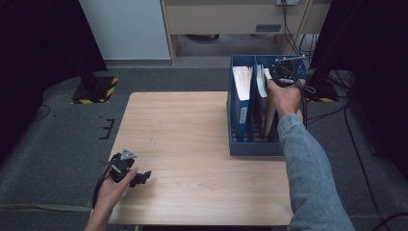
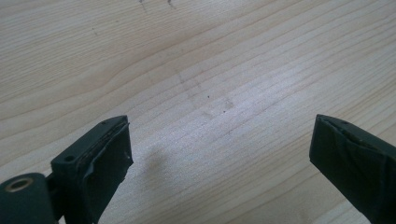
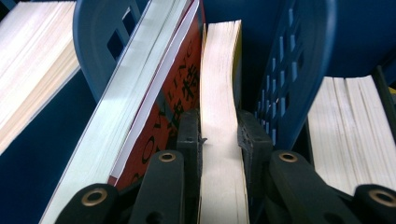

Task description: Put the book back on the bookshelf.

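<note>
A blue book rack [image 1: 255, 144] stands at the right of the wooden table [image 1: 183, 139]. My right gripper [image 1: 280, 76] reaches down into it from above. In the right gripper view the right gripper [image 3: 219, 128] is shut on the page edge of a thin yellow-covered book [image 3: 223, 70], which stands upright between a red-covered book [image 3: 180, 100] and a blue slotted divider [image 3: 289, 70]. My left gripper [image 1: 142, 177] rests low at the table's near left corner. In the left gripper view the left gripper [image 2: 219, 154] stands open over bare wood [image 2: 187, 56], nothing between its jaws.
Another thick book [image 1: 242, 91] fills the rack's left compartment, and more pages [image 3: 350, 130] stand beyond the divider. Past the table are grey carpet, a stand base with yellow-black stripes [image 1: 96, 90], and cables [image 1: 356, 134] at the right.
</note>
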